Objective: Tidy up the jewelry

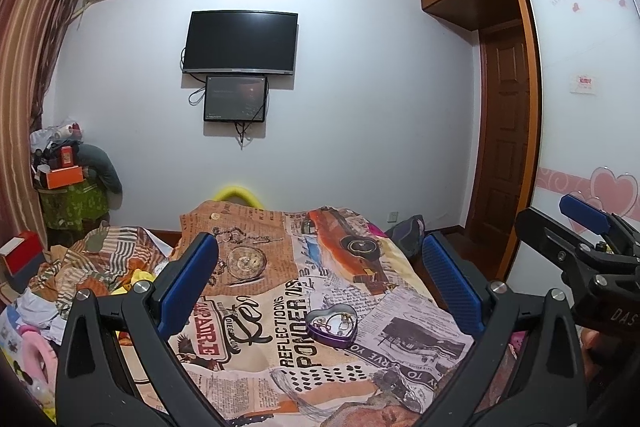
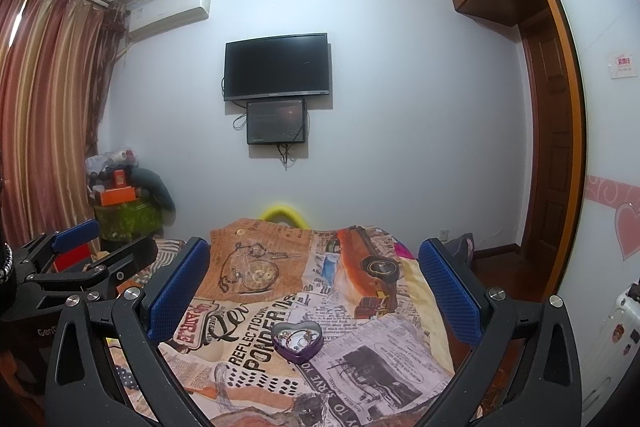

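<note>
The fingers [image 1: 190,283] of both grippers spread wide, holding nothing, above the bed [image 1: 256,347] where the heart tin [image 1: 332,325] of jewelry [image 1: 336,321] sits, and the soft quilt could let it tip if nudged.

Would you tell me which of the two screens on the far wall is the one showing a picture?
The smaller lower screen, hanging directly under the large television. It shows a dim image with faint text, while the television above is plain black.
</note>
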